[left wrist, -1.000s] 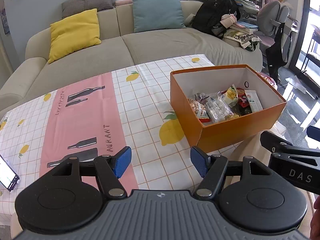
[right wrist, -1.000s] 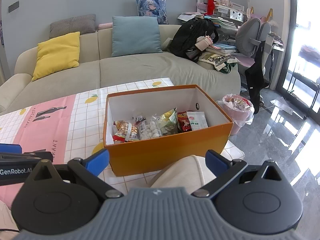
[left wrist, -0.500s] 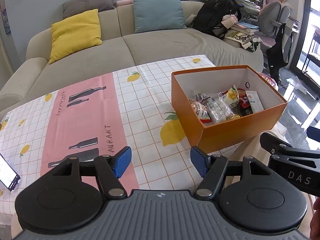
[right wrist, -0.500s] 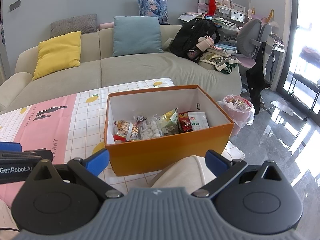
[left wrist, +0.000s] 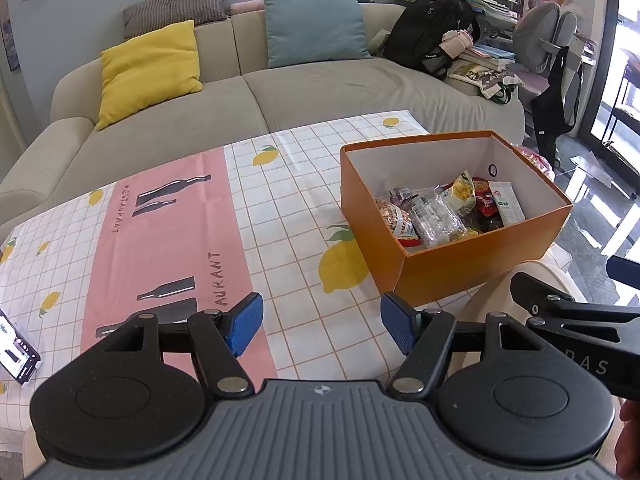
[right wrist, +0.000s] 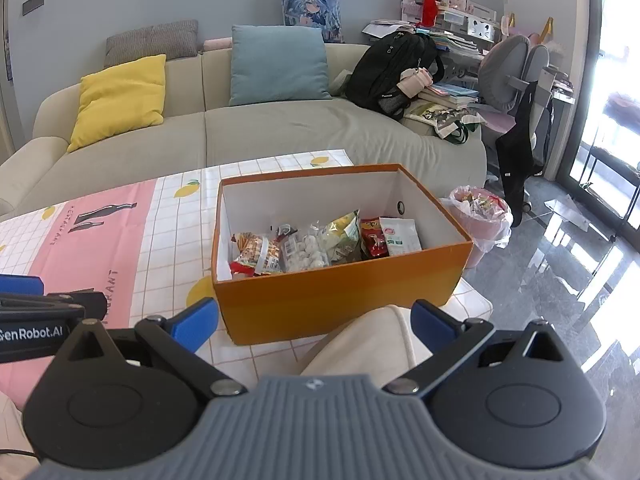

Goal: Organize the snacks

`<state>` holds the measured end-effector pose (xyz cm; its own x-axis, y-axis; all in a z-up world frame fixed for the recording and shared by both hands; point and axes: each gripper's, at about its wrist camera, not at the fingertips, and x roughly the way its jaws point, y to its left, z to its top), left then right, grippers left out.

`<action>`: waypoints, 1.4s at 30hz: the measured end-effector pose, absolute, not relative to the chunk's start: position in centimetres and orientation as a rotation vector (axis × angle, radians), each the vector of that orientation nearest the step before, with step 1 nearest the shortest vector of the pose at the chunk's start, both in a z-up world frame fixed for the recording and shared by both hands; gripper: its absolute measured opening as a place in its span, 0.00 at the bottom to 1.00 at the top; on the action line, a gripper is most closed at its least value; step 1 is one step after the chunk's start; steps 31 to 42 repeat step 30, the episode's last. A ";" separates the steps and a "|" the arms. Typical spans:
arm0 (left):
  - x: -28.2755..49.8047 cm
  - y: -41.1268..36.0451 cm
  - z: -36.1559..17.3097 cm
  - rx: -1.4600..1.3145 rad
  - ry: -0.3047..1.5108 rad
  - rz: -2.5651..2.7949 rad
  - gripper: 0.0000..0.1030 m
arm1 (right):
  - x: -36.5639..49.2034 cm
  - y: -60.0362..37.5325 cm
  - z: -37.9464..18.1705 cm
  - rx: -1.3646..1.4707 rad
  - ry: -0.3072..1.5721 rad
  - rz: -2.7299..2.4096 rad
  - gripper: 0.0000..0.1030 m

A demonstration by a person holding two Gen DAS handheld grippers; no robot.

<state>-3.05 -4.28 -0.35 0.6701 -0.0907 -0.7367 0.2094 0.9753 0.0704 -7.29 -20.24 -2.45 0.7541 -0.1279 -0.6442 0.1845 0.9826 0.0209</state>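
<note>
An orange box point(left wrist: 480, 268) stands at the right end of the table, also in the right wrist view point(right wrist: 340, 300). Several snack packets point(left wrist: 440, 212) lie inside it, also in the right wrist view point(right wrist: 320, 244). My left gripper point(left wrist: 322, 326) is open and empty, above the tablecloth near the front edge, left of the box. My right gripper point(right wrist: 314, 320) is open and empty, held in front of the box's near wall. The right gripper's body shows at the left wrist view's right edge point(left wrist: 576, 328).
The table wears a lemon-print cloth with a pink stripe point(left wrist: 160, 240). A phone point(left wrist: 16, 348) lies at its left edge. A sofa with cushions point(left wrist: 320, 92) is behind. A pink bin point(right wrist: 480, 216) stands right of the table. A cream cushion point(right wrist: 372, 344) sits below.
Both grippers have drifted only slightly; the box sits a little lower and farther left in view. Nothing was taken or let go.
</note>
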 end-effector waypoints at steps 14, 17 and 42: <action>-3.1 -4.3 -0.2 0.163 0.813 -0.181 0.77 | -7.4 -20.2 -2.7 0.085 0.699 -0.171 0.97; -3.1 -4.3 -0.2 0.162 0.815 -0.186 0.77 | -7.4 -20.2 -2.9 0.085 0.700 -0.169 0.97; -3.1 -4.1 -0.1 0.150 0.809 -0.168 0.77 | -7.4 -20.4 -3.0 0.086 0.710 -0.165 0.97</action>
